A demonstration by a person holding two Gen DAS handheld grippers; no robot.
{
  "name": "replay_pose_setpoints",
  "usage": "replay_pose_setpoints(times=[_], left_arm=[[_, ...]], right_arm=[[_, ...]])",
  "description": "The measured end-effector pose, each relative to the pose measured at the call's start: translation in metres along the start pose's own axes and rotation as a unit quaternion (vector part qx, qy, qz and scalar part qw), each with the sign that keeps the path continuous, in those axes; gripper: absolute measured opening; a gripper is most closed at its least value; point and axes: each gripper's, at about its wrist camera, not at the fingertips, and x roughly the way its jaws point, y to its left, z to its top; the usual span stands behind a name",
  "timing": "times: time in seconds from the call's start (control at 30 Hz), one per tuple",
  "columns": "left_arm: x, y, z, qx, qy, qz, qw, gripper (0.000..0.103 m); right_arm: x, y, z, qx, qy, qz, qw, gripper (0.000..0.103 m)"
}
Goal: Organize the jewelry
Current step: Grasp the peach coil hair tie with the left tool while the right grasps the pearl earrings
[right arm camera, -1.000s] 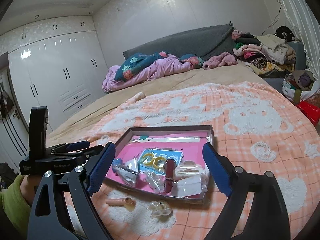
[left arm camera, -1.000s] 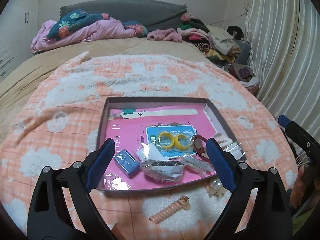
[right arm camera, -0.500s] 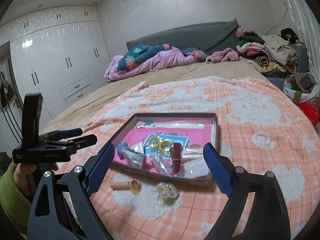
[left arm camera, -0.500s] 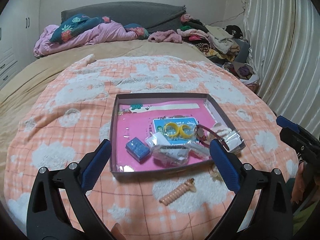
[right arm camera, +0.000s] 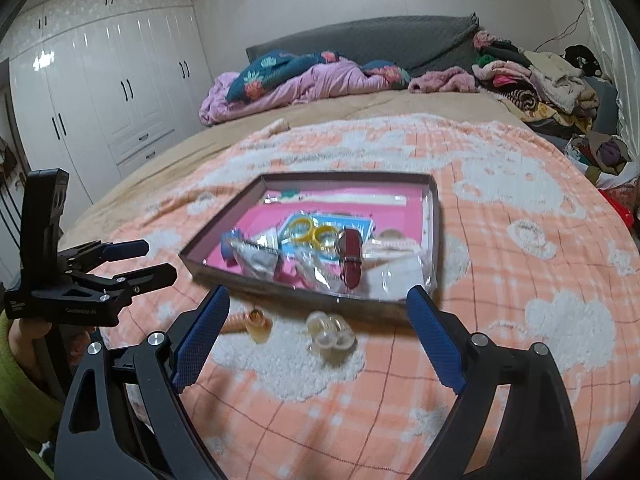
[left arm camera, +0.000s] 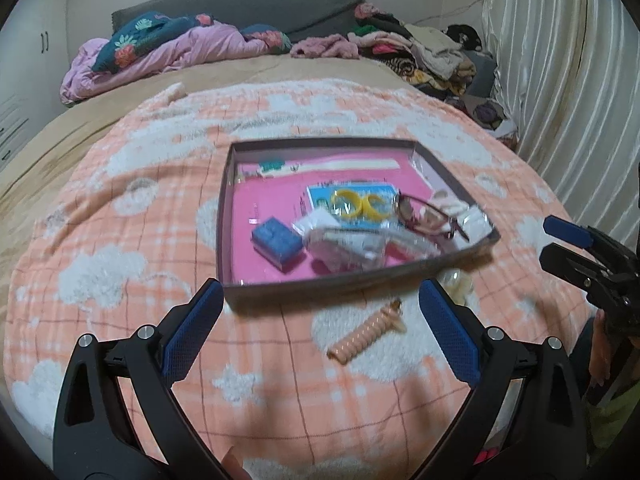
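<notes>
A shallow box [left arm camera: 320, 286] with a pink floor lies on the orange blanket; it also shows in the right wrist view [right arm camera: 280, 288]. Inside are yellow rings [left arm camera: 358, 204], a blue case [left arm camera: 277, 243], a dark red watch [right arm camera: 349, 256] and plastic packets [left arm camera: 348, 244]. A peach spiral hair tie [left arm camera: 366, 336] and a clear hair tie [right arm camera: 330, 332] lie on the blanket in front of the box. My left gripper [left arm camera: 320, 332] is open and empty, above the blanket short of the box. My right gripper [right arm camera: 318, 334] is open and empty, over the clear hair tie.
A crumpled pink and teal quilt [left arm camera: 176, 48] and a pile of clothes [left arm camera: 420, 52] lie at the far end of the bed. White wardrobes [right arm camera: 108, 92] stand on the left, a curtain [left arm camera: 560, 80] on the right.
Both grippers have drawn back from the box, which now sits farther ahead. The hair ties on the blanket have come fully into view. Both stay open.
</notes>
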Motion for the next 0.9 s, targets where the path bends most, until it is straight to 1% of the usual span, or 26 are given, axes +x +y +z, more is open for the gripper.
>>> replay_pose_setpoints(times=[0.27,0.33,0.4,0.43,0.5,0.57,0.67,0.77,0.83,0.9], left_arm=[[0.023,-0.002,-0.022,0.016,0.034,-0.007,0.9993,0.091],[0.030,-0.003,-0.027,0.022,0.040,-0.012,0.9989,0.086],[0.034,-0.005,-0.030,0.029,0.042,-0.019,0.9985,0.077],[0.038,-0.006,-0.032,0.035,0.045,-0.022,0.9982,0.075],[0.045,-0.007,-0.035,0.040,0.053,-0.029,0.9974,0.066],[0.051,-0.010,-0.038,0.044,0.062,-0.041,0.9962,0.060],[0.055,-0.013,-0.040,0.053,0.067,-0.057,0.9947,0.058],[0.063,-0.016,-0.040,0.065,0.071,-0.059,0.9936,0.058],[0.069,-0.018,-0.040,0.070,0.077,-0.057,0.9930,0.058],[0.074,-0.020,-0.041,0.076,0.080,-0.055,0.9924,0.058]], right_arm=[[0.027,-0.007,-0.015,0.006,0.041,-0.005,0.999,0.089],[0.037,-0.009,-0.019,0.008,0.053,-0.005,0.999,0.089],[0.045,-0.011,-0.023,0.011,0.064,-0.003,0.998,0.089],[0.051,-0.011,-0.025,0.012,0.069,-0.001,0.998,0.089],[0.058,-0.011,-0.028,0.012,0.077,-0.004,0.997,0.085],[0.067,-0.012,-0.030,0.012,0.087,-0.004,0.996,0.082],[0.082,-0.014,-0.033,0.020,0.099,-0.006,0.995,0.079],[0.092,-0.016,-0.035,0.028,0.106,-0.007,0.994,0.077],[0.096,-0.015,-0.036,0.027,0.106,-0.009,0.994,0.071],[0.098,-0.015,-0.035,0.026,0.105,-0.006,0.994,0.054]])
